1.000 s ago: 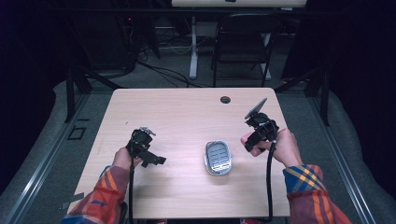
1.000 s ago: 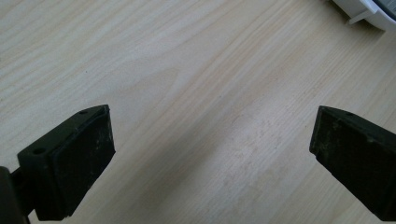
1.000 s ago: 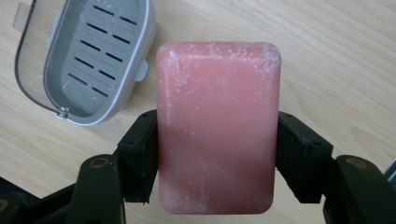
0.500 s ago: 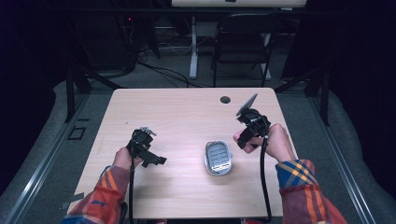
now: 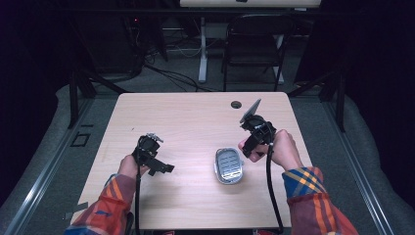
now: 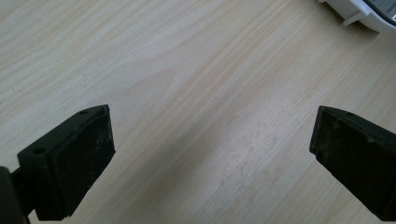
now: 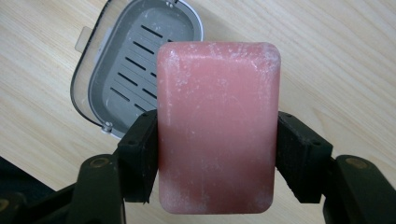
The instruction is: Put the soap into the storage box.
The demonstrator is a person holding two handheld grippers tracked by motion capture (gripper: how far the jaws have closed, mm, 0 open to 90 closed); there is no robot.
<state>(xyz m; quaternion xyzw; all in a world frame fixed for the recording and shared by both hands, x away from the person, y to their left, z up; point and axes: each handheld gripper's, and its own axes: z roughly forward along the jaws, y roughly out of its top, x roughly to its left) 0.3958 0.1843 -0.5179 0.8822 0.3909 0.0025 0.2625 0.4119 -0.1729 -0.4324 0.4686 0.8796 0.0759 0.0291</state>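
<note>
A pink soap bar (image 7: 217,116) stands upright between the jaws of my right gripper (image 7: 217,140), which is shut on its two long sides. Below and behind it lies a grey soap dish (image 7: 121,74) with a slotted insert, open on the wooden table. From the high view, the soap dish (image 5: 228,165) sits right of the table's middle, and my right gripper (image 5: 247,149) hovers just above its right side. My left gripper (image 5: 164,169) rests low over the table at the left. Its jaws (image 6: 210,158) stand wide open over bare wood, with a corner of the dish (image 6: 369,14) at the top right.
A small round cable hole (image 5: 236,104) is in the table near its far edge. A dark chair (image 5: 254,44) and a desk leg stand behind the table. Cables trail from both grippers toward the near edge.
My right gripper has moved left with the soap bar, closer to the soap dish. The left gripper has stayed where it was.
</note>
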